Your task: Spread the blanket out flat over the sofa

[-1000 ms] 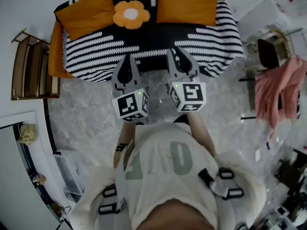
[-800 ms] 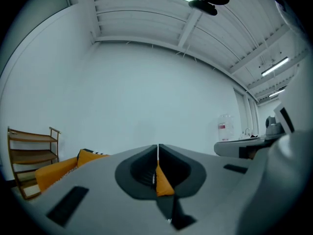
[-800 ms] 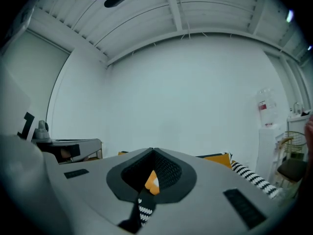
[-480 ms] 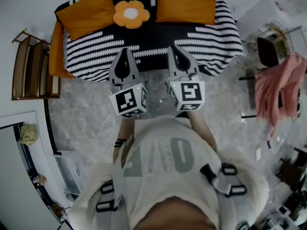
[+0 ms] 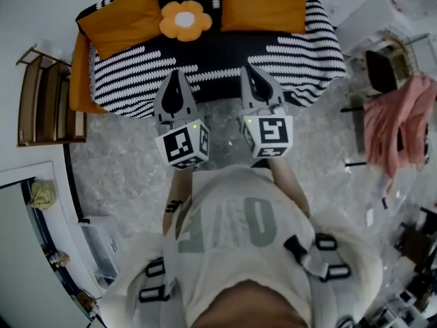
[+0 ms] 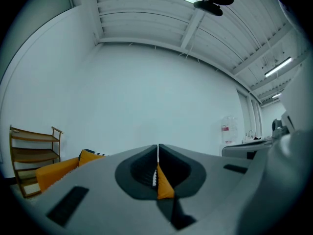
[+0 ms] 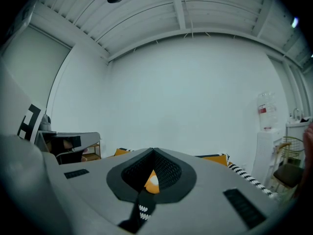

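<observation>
Step in hand: final dressing of the blanket [image 5: 293, 53], judged from its lie. It already covers the seat of the sofa [image 5: 76, 70] from one side to the other and hangs over the sofa's front edge.

Gripper state: the left gripper [image 5: 173, 75] and the right gripper [image 5: 251, 70] point level at the front edge of the sofa, side by side near its middle. Both have their jaws fully together. In the left gripper view [image 6: 157, 147] and the right gripper view [image 7: 153, 151] no fabric shows at the tips, so neither appears to hold anything.

Next move, as a judgement: open one gripper, take the front hem where it sags unevenly and draw it straight.

Appearance of the blanket: black ground with rows of white dashes, a plain black band down the middle of the sofa. Two orange cushions [image 5: 123, 20] and a flower cushion [image 5: 185, 19] rest on it at the sofa's back.
</observation>
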`<action>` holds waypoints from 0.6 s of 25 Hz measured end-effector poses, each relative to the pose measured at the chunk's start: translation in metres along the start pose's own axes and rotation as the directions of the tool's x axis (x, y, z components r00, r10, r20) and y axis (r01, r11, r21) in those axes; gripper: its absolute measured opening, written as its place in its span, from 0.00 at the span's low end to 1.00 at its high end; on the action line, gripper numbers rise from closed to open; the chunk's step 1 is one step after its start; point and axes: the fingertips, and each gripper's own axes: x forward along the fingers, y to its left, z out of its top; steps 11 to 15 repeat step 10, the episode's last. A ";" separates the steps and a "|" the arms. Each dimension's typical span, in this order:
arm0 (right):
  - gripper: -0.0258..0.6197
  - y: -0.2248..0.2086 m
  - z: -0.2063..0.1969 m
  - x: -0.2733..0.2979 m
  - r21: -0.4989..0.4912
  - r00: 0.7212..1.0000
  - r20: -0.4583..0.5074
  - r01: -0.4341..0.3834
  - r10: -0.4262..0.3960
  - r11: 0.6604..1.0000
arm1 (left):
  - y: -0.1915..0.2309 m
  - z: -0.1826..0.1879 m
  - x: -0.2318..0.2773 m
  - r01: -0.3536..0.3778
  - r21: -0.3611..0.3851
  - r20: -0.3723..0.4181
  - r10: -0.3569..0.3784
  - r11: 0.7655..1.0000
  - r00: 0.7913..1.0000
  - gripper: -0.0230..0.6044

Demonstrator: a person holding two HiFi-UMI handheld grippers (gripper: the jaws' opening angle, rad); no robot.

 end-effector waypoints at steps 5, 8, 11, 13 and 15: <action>0.05 0.002 -0.001 -0.004 -0.003 1.000 0.005 -0.003 0.003 1.000 | 0.002 -0.002 -0.003 -0.008 -0.007 -0.005 0.008 1.000 1.000 0.06; 0.05 0.004 0.004 -0.004 0.003 1.000 0.011 -0.009 0.009 1.000 | 0.004 -0.002 -0.003 -0.014 -0.015 -0.007 0.013 1.000 1.000 0.06; 0.05 0.005 0.006 -0.004 0.006 1.000 0.009 -0.009 0.009 1.000 | 0.006 -0.002 -0.002 -0.017 -0.024 -0.008 0.017 1.000 1.000 0.06; 0.05 0.005 0.006 -0.004 0.006 1.000 0.009 -0.009 0.009 1.000 | 0.006 -0.002 -0.002 -0.017 -0.024 -0.008 0.017 1.000 1.000 0.06; 0.05 0.005 0.006 -0.004 0.006 1.000 0.009 -0.009 0.009 1.000 | 0.006 -0.002 -0.002 -0.017 -0.024 -0.008 0.017 1.000 1.000 0.06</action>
